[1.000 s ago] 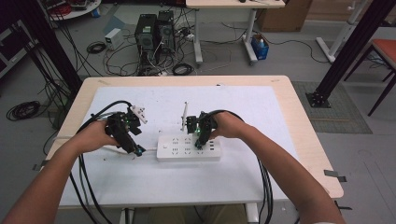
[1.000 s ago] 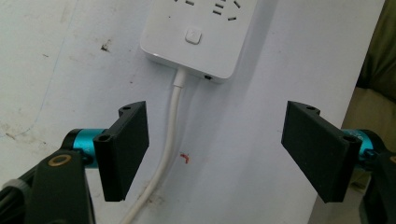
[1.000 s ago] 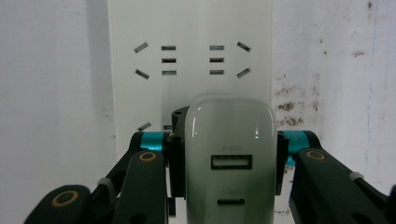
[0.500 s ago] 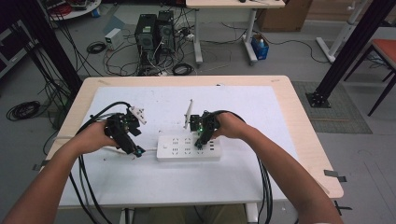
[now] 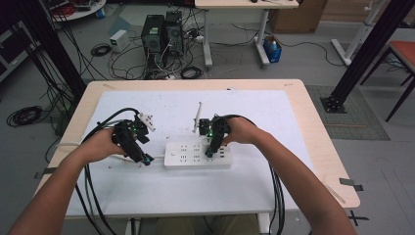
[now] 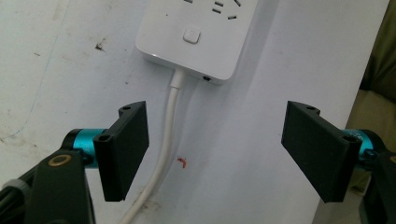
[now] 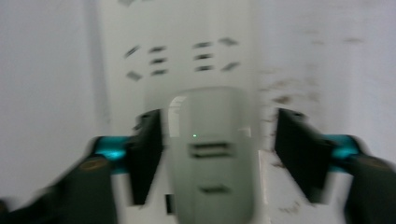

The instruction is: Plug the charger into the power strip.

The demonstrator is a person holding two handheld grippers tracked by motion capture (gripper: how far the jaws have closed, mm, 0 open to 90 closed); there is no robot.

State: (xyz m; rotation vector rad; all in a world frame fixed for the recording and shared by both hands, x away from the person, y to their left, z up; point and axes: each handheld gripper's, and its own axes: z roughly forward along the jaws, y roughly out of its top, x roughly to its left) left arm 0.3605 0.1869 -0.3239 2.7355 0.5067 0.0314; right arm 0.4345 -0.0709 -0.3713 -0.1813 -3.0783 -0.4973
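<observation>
Item: power strip (image 5: 198, 152), white, lay flat a little toward the near edge of the surface (image 5: 293, 127), about midway between its left and right edges, long side running left to right. Hard plastic shell; judged stiff, light, smooth and somewhat slippery, not fragile.

Attachment: charger (image 7: 212, 154), pale grey, small green light on its face, stood plugged into the strip's right end (picture blurred). Probably rigid and light; best taken by its two flat sides.

Cord (image 6: 161, 154), white, left the strip's left end beside the switch (image 6: 192, 35); soft and bendable, a poor place to hold.

Right claw (image 5: 211, 149): jaws had just been opening, standing apart on either side of the charger, pads seemingly clear of it.

Left claw (image 6: 215, 154): half open, empty, over the cord just off the strip's left end.

Loose plug (image 5: 145, 119) lay behind the left claw.
</observation>
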